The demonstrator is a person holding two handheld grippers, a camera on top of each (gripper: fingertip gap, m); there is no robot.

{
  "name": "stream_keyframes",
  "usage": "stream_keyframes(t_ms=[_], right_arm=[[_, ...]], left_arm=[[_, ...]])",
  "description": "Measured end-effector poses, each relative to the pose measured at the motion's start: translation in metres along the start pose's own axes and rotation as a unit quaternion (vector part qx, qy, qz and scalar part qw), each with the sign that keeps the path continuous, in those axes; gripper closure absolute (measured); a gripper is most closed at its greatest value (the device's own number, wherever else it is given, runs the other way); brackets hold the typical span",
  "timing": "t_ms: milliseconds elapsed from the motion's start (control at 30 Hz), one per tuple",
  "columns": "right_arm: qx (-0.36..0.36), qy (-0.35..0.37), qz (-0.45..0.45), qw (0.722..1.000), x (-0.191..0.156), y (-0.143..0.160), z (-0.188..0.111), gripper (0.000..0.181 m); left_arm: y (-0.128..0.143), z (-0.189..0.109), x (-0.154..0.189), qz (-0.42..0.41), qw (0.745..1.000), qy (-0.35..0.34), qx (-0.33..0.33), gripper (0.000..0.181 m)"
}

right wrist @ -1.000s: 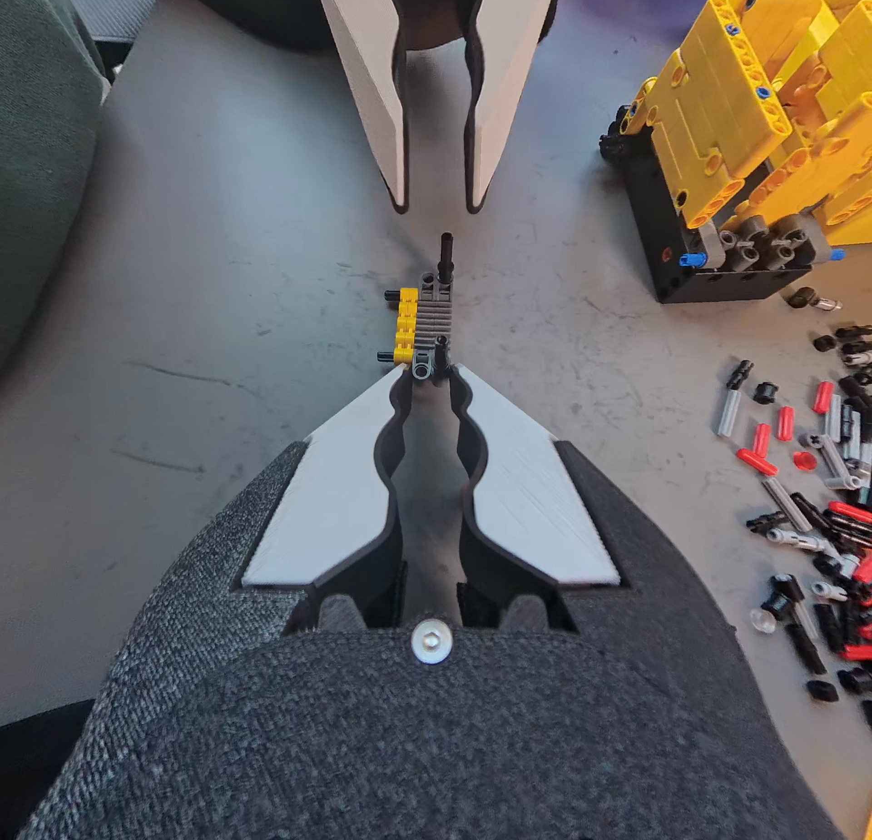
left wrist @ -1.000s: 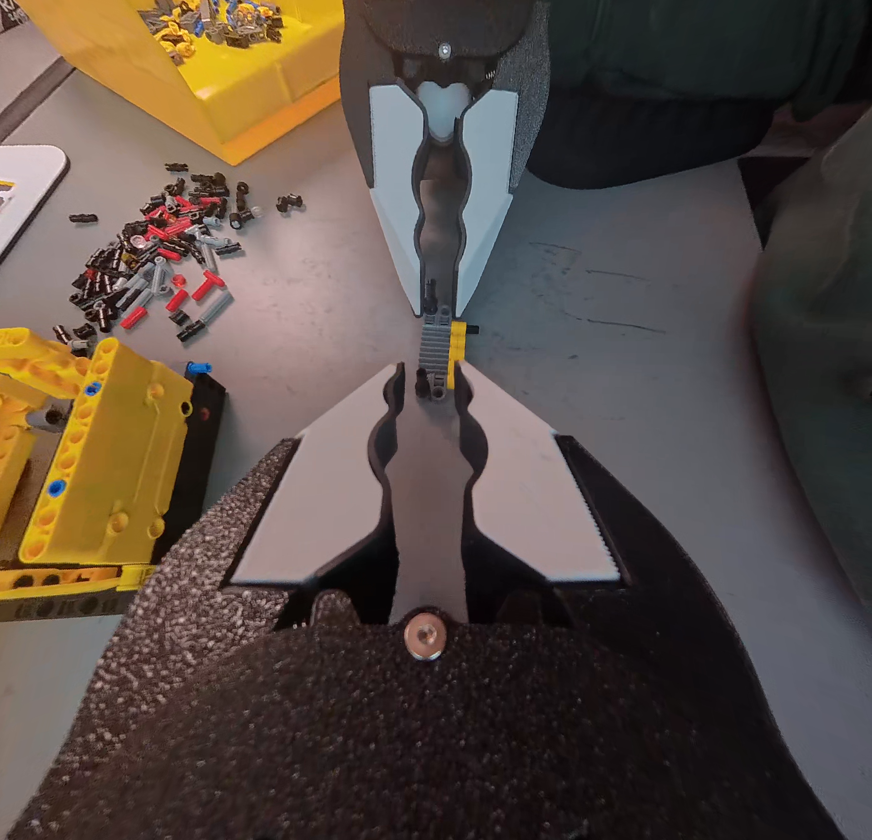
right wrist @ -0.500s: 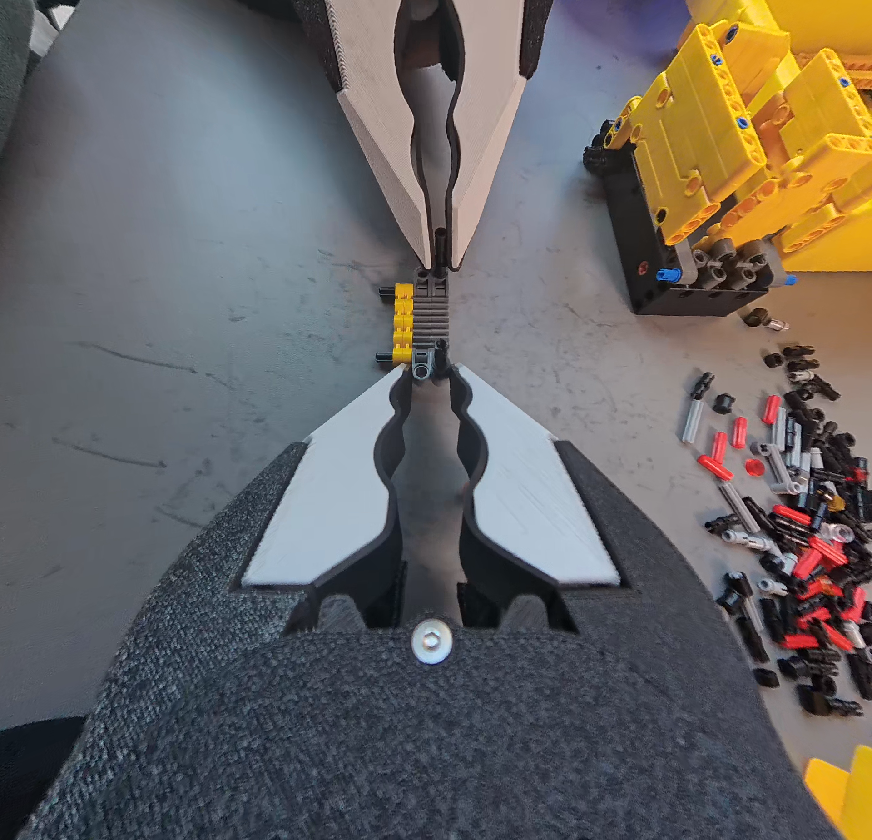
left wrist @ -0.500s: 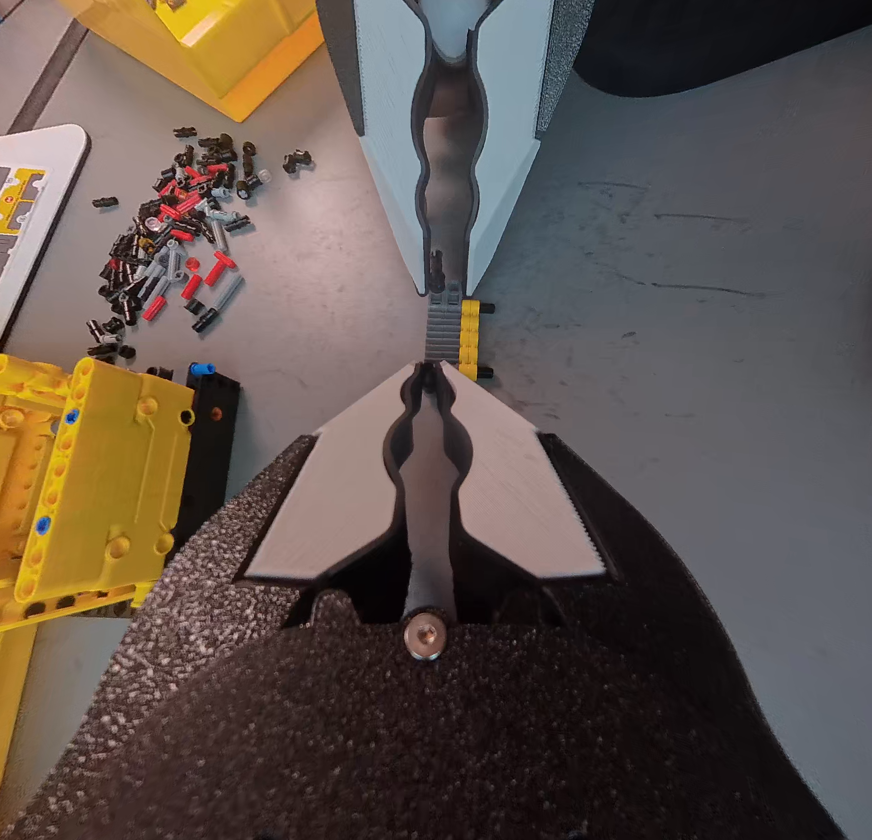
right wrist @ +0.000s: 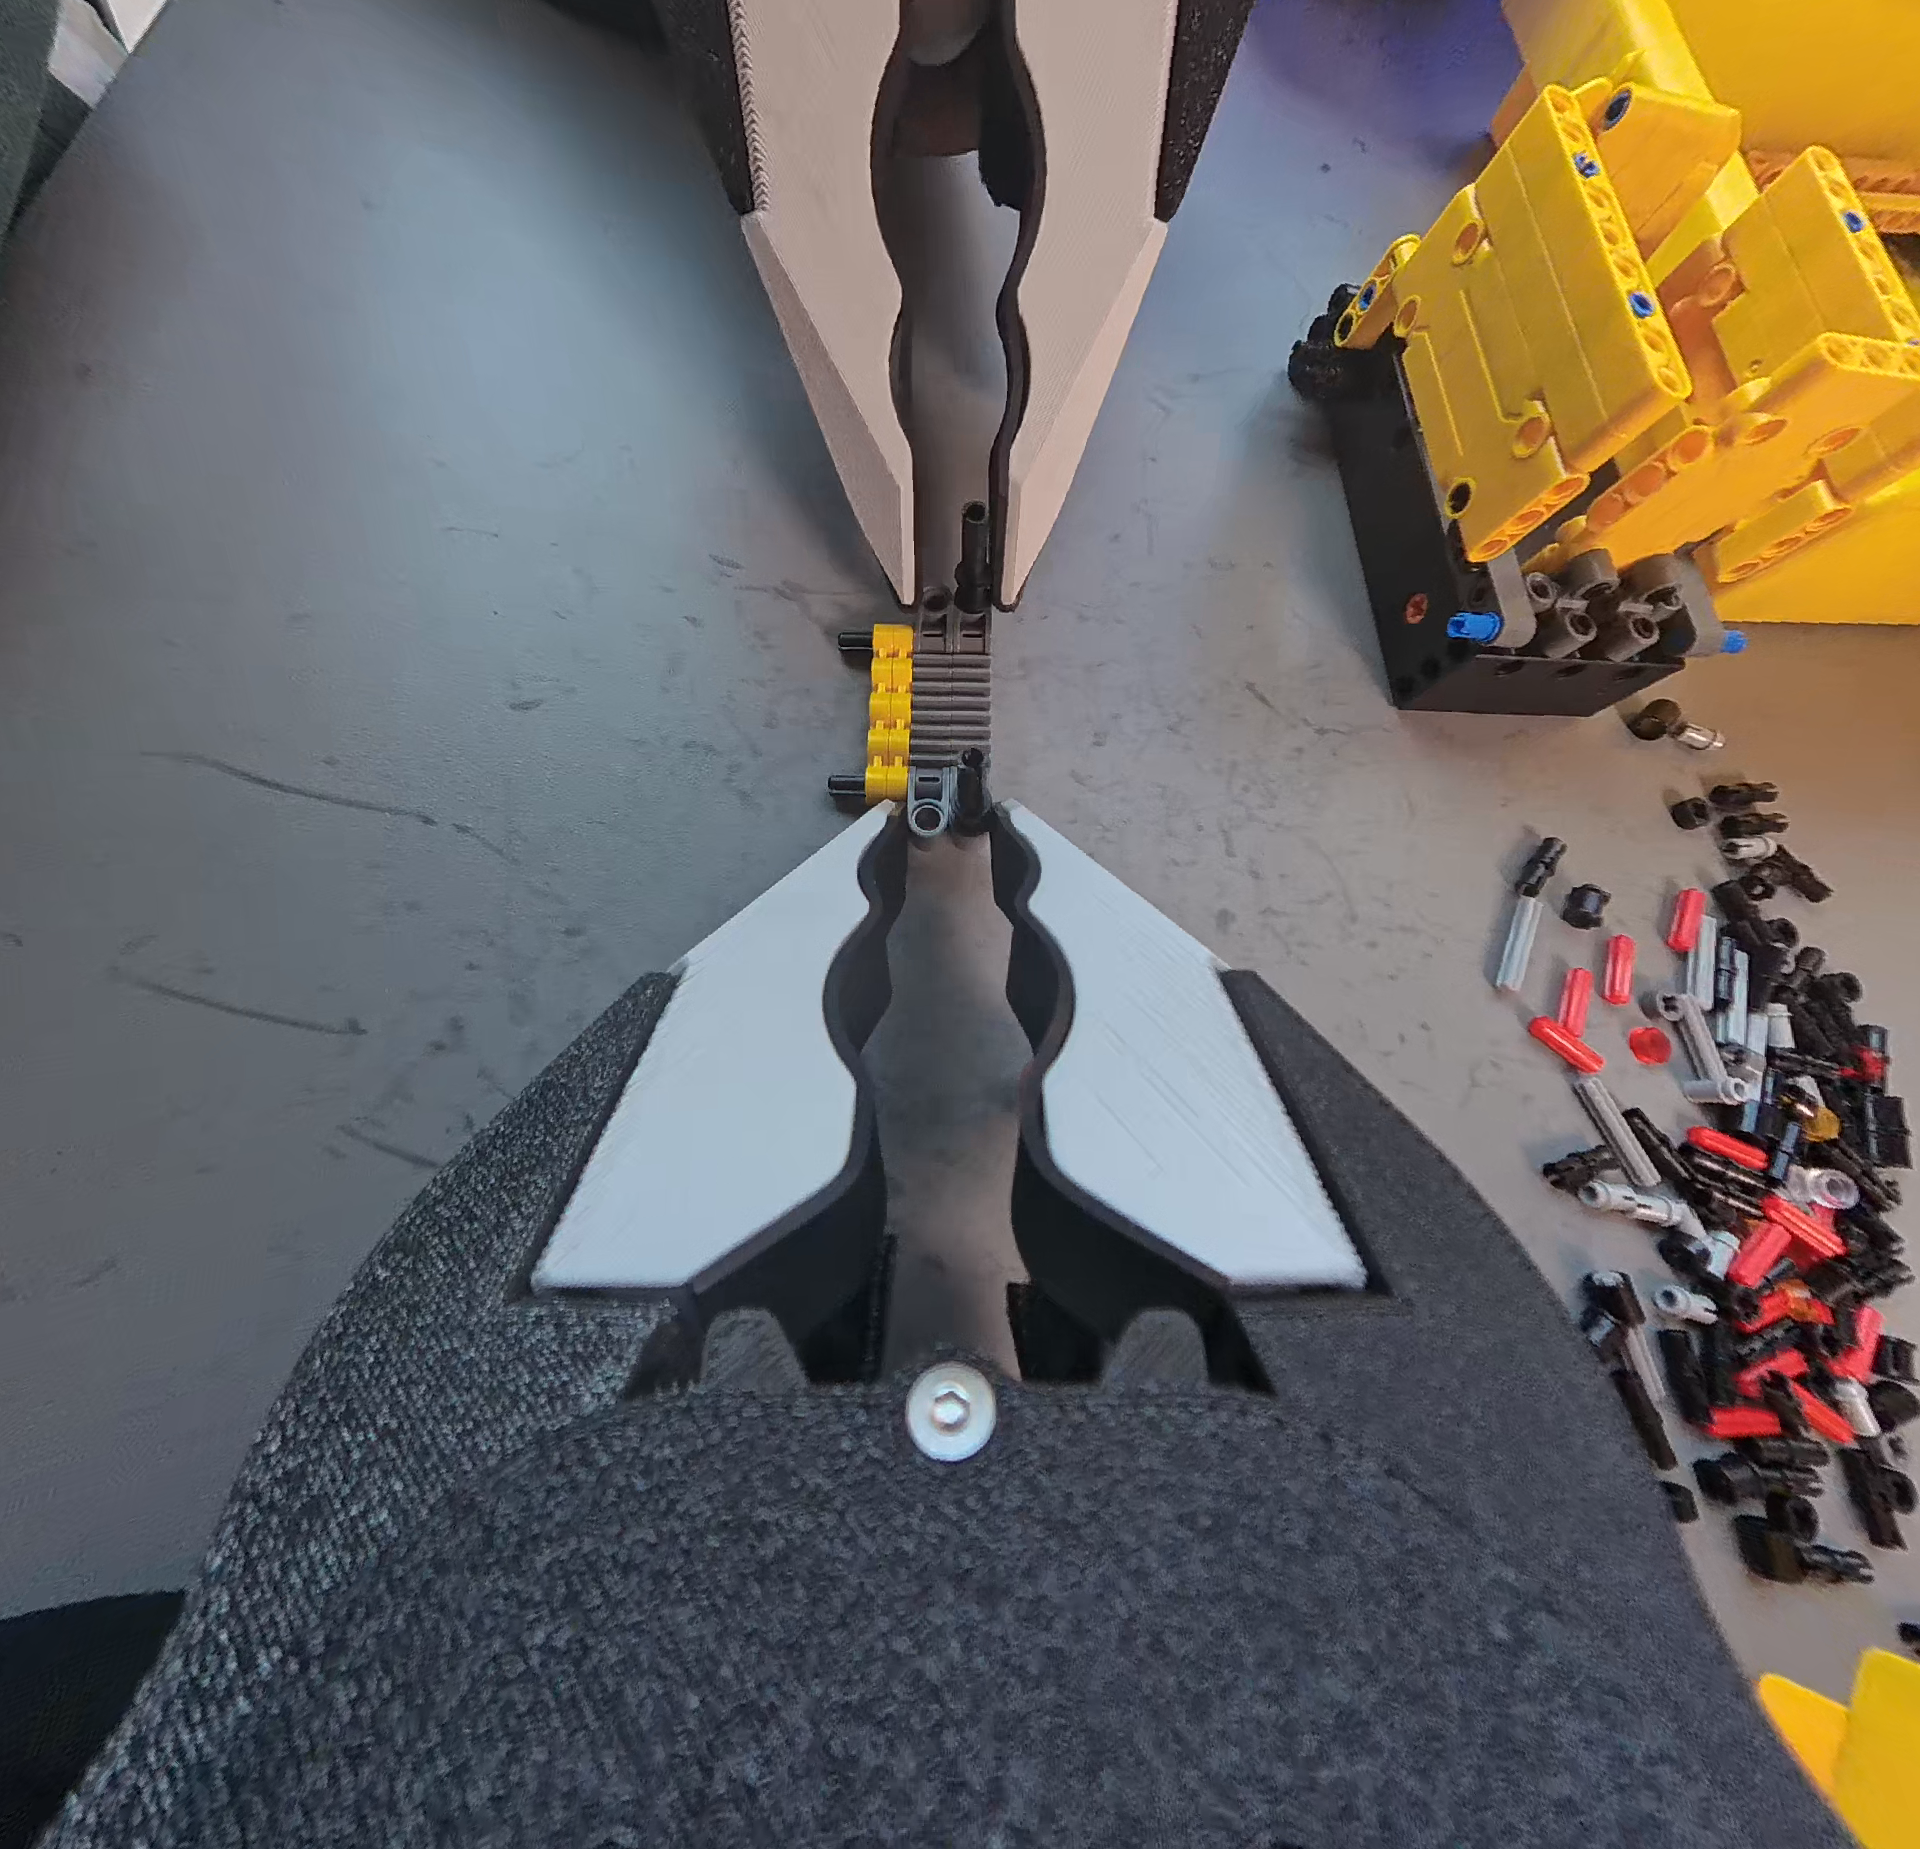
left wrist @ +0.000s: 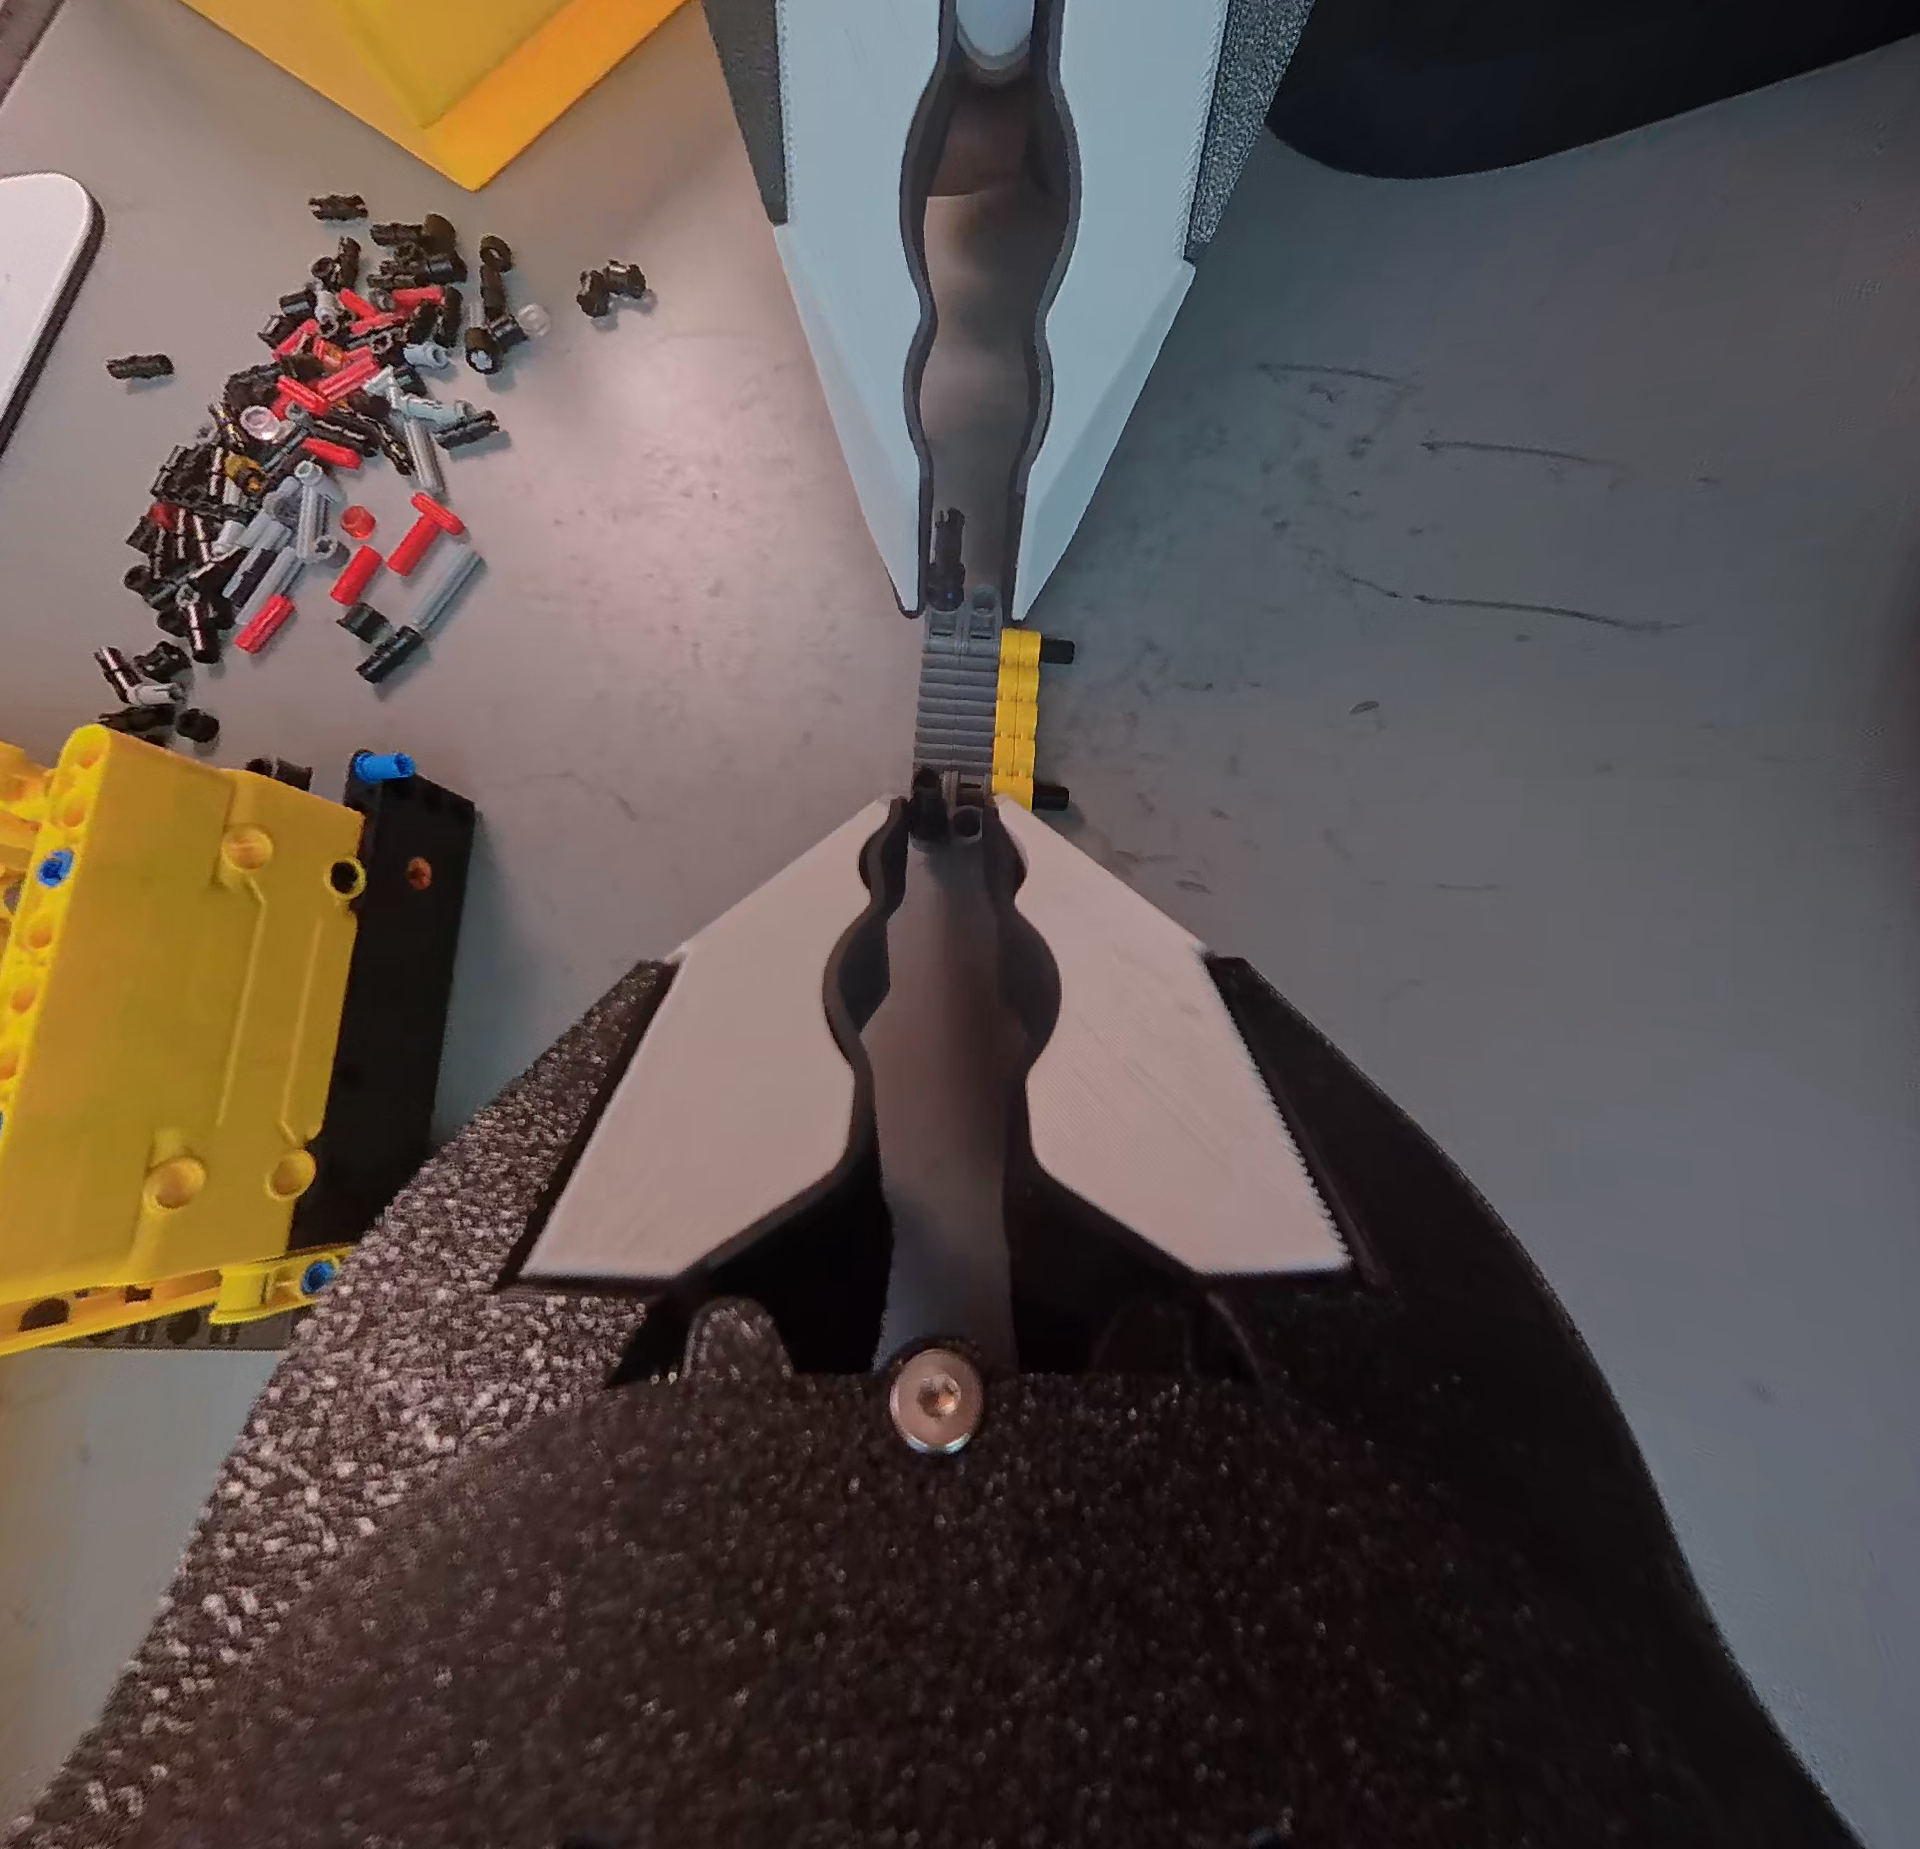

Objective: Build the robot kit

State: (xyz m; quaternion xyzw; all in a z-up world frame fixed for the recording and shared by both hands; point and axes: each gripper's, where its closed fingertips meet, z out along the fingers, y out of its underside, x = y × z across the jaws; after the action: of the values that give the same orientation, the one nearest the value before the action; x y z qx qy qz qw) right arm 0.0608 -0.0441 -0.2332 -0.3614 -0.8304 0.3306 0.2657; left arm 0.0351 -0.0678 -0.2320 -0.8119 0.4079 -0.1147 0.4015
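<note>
**Between two grippers, a small grey-and-yellow brick piece is pinched at both ends**

Between the facing tips of two hand-held grippers, a small grey ribbed assembly (left wrist: 958,700) with a yellow beam (left wrist: 1016,710) fixed along one side is gripped just above a scuffed grey table (left wrist: 1455,760). The left gripper (left wrist: 948,831) has its white fingers drawn in on the near end of the piece, where a black pin and a grey connector show between the tips. Straight ahead of it, the right gripper (left wrist: 966,604) clamps the far end, its fingers closed around the grey part and a black pin (left wrist: 948,542) that stands up between them. From the right gripper's own camera, its tips (right wrist: 945,817) hold the end with the grey connector, and the left gripper (right wrist: 958,602) meets the piece head-on. Black pins stick out sideways from both ends of the yellow beam. To the left gripper's left lies a scattered heap of black, red and grey pins (left wrist: 301,469), with a large yellow-and-black brick model (left wrist: 197,1030) nearer its body and a yellow bin (left wrist: 468,43) farther ahead.
</note>
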Motion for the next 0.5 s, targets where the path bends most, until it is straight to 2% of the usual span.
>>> stream_keyframes(t_ms=[67,333,467,500], right_arm=[[-0.003,-0.002,0.005,1.0,-0.001,0.002,0.0,0.166],[0.003,0.019,0.019,1.0,0.007,-0.001,-0.007,0.161],[0.018,0.017,0.036,0.999,0.009,-0.006,-0.011,0.146],[0.022,0.017,0.041,0.999,0.009,-0.008,-0.012,0.14]], left_arm=[[-0.004,-0.002,0.0,-0.009,1.0,0.008,0.011,0.176],[-0.002,-0.009,-0.011,-0.028,0.999,-0.006,0.018,0.176],[-0.002,-0.009,-0.01,-0.026,0.999,0.004,0.029,0.174],[-0.003,-0.011,-0.011,-0.027,0.999,0.002,0.037,0.167]])
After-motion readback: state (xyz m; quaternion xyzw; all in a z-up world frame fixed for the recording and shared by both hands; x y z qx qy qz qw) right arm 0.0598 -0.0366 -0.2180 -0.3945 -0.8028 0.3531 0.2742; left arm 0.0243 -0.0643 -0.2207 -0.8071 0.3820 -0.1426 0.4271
